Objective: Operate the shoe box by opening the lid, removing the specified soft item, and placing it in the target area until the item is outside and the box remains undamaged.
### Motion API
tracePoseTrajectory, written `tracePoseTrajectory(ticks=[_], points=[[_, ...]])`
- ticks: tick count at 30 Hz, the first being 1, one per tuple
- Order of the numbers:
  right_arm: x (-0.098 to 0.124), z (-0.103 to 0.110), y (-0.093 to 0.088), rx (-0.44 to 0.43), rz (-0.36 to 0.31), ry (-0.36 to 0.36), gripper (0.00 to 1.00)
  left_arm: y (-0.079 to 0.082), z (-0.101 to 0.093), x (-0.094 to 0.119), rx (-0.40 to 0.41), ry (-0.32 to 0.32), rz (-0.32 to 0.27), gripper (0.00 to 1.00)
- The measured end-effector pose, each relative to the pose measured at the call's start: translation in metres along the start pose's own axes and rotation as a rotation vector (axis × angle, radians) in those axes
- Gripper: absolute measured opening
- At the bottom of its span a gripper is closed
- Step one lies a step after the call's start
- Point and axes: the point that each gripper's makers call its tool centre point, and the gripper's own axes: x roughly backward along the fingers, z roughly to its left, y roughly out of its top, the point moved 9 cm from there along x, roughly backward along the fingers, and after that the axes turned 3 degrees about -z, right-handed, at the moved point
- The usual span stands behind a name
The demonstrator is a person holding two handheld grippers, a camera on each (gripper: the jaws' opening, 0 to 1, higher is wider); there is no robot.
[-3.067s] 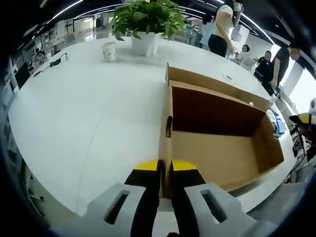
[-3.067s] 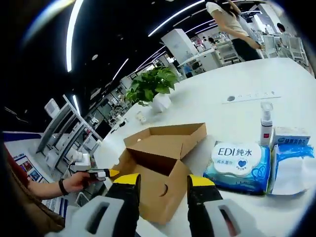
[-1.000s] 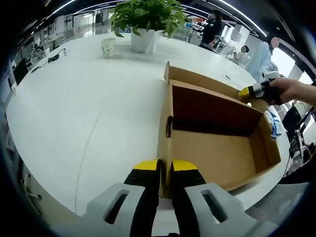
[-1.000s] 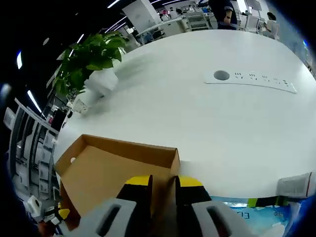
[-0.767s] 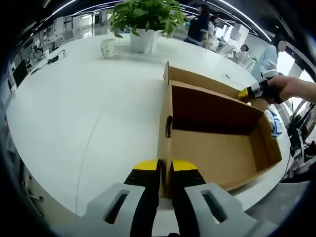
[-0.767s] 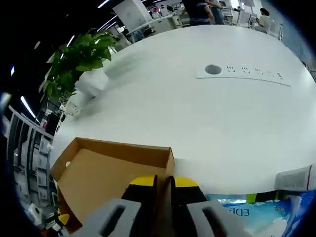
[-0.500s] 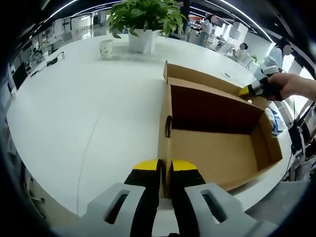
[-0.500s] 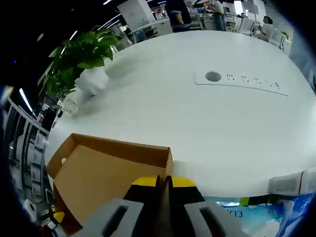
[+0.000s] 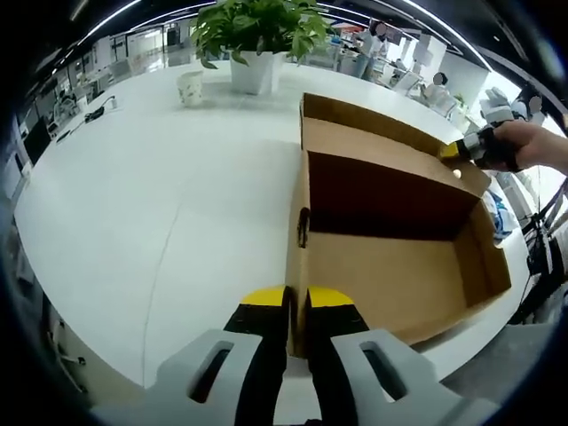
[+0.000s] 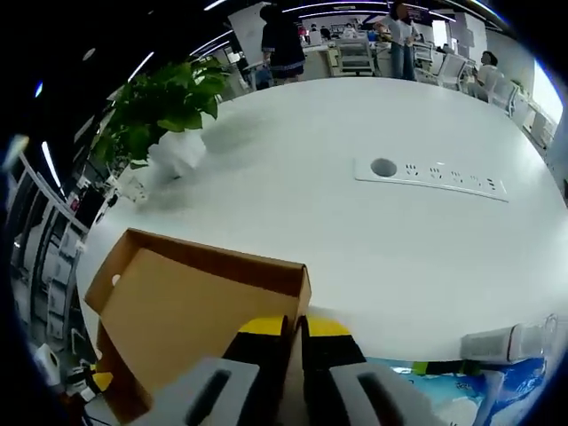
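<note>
The brown cardboard shoe box stands open on the white table, and what I see of its floor is bare cardboard. My left gripper is shut on the box's near end wall. The lid is hinged at the far side and tilts upward. A hand holds my right gripper shut on the lid's corner flap. In the right gripper view the lid spreads out in front of my right gripper, whose jaws pinch its edge. The left gripper's yellow tip peeks out at the lower left.
A potted plant and a paper cup stand at the table's far side. A power strip is set into the table. A blue wet-wipe pack and a white bottle lie beside the box. People stand in the background.
The right gripper has lifted the lid's edge higher, so the lid tilts up more than before. The left gripper keeps its hold on the end wall.
</note>
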Motion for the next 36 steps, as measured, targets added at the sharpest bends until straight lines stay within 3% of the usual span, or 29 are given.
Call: tracePoseTrajectory(ticks=[21, 36], points=[[0.050, 0.015, 0.015, 0.072, -0.156, 0.044, 0.01, 0.002, -0.001, -0.002, 0.060, 0.027, 0.001, 0.05], [0.089, 0.029, 0.020, 0.181, -0.275, 0.088, 0.00, 0.005, -0.007, -0.006, 0.083, 0.060, -0.005, 0.05]])
